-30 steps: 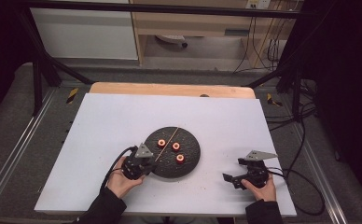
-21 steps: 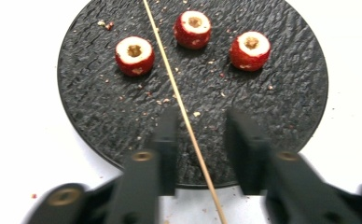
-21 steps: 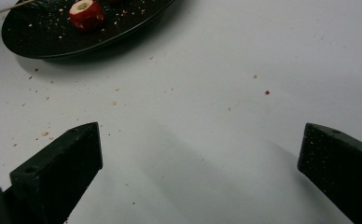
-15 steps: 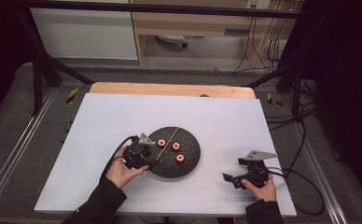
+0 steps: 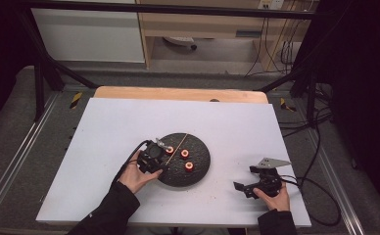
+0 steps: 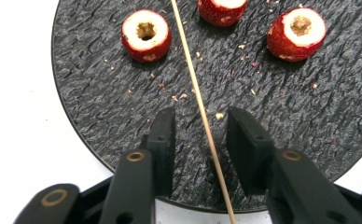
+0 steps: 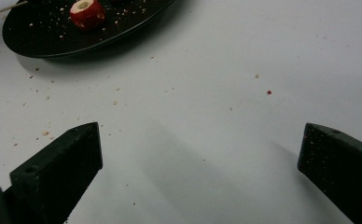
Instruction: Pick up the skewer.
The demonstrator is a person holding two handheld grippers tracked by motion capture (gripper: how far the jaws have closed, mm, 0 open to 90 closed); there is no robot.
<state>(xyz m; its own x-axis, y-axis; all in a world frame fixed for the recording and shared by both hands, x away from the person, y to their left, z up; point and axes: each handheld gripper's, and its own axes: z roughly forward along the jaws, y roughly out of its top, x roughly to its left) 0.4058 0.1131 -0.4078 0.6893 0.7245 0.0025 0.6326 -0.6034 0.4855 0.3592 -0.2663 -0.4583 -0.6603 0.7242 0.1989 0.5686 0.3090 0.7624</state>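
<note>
A round black slate plate [image 5: 200,147] sits mid-table with three cored strawberry pieces [image 5: 184,153] and a thin wooden skewer [image 5: 180,141] lying across it. My left gripper [image 5: 159,148] is over the plate's left part. In the left gripper view its jaws [image 6: 200,126] straddle the skewer [image 6: 195,88] with a gap on each side; they have just been closing. Strawberry pieces [image 6: 146,35] lie farther along the plate [image 6: 100,102]. My right gripper [image 5: 244,178] rests on the table right of the plate, wide open [image 7: 200,140] over bare white surface.
The white tabletop [image 5: 129,122] carries small crumbs near the plate [image 7: 39,42]. A strawberry piece [image 7: 87,13] and the skewer's end [image 7: 2,8] are seen in the right gripper view. A wooden strip [image 5: 178,93] runs along the far edge, and cables [image 5: 315,186] trail at the right.
My left gripper has moved forward from the plate's near-left rim onto the plate. Its jaws, shut a second ago, now stand apart around the skewer. The right gripper has stayed put.
</note>
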